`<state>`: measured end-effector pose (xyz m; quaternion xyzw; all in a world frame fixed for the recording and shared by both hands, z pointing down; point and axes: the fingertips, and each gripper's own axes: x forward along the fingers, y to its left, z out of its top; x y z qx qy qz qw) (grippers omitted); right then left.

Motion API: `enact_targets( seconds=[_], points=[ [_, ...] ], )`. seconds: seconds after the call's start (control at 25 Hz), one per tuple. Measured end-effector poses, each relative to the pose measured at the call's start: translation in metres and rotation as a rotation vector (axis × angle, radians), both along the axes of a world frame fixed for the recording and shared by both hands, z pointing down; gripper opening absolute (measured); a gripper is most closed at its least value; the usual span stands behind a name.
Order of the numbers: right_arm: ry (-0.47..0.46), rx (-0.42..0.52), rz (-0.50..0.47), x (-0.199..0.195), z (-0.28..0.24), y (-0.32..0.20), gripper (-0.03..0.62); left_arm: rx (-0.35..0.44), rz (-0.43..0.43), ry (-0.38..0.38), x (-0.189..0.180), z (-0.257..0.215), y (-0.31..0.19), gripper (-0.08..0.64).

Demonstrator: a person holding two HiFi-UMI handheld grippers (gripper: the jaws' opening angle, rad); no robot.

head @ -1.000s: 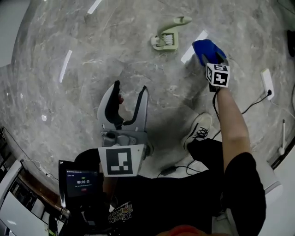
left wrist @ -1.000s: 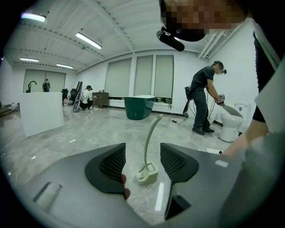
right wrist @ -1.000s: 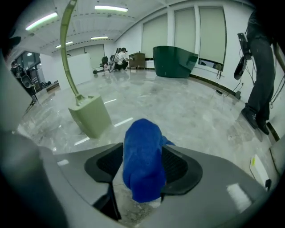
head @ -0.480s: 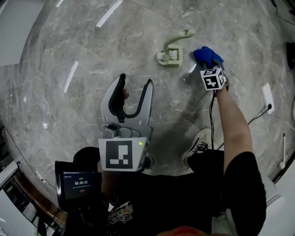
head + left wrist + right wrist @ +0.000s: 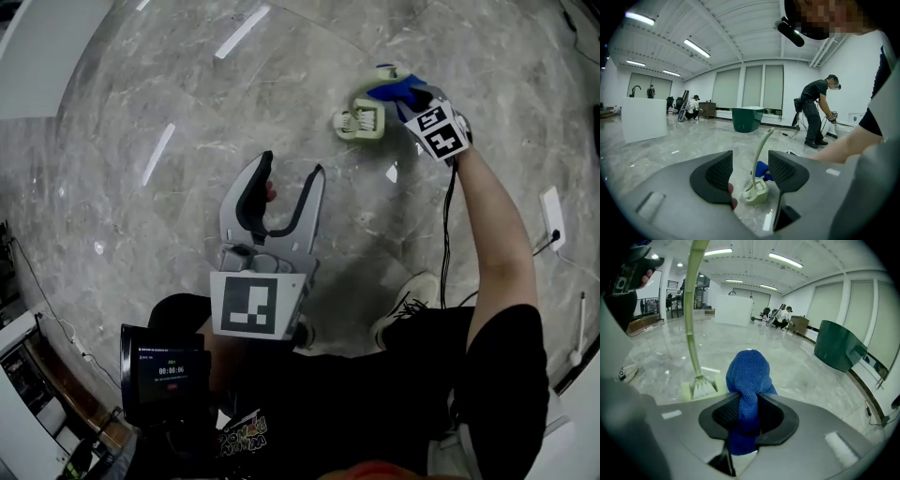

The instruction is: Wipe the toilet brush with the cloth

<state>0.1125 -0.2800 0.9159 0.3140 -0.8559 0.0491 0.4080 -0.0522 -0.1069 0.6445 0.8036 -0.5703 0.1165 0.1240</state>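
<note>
My right gripper (image 5: 749, 414) has just been closing. Now its fingers are clamped on the blue cloth (image 5: 749, 373), and a fat bunch of it sticks out past the tips. A second ago these fingers were off to one side of the toilet brush (image 5: 693, 329). Now the brush is just to their left, standing up in its little holder on the floor (image 5: 169, 84). I can't tell if the cloth is touching the handle yet. I think the wiping is about to start, but it has not started.

My left gripper (image 5: 750, 171) has its fingers apart with nothing in them. The brush is well ahead of them, in line with the gap. I think they should grab the handle so the brush does not tip over.

Nothing lies between the cloth and the brush. A shoe (image 5: 405, 298) and a cord (image 5: 446, 234) are well behind my right fingers. A green tub (image 5: 839, 350) is far ahead of them, to the right.
</note>
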Motion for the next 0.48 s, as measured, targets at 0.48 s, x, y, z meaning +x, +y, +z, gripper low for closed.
enact_targets(
  seconds=[0.48],
  points=[
    [-0.002,-0.031,-0.187,-0.051,0.018,-0.01,0.103,-0.041,-0.06,0.009,-0.005,0.014,0.014,0.239]
  ],
)
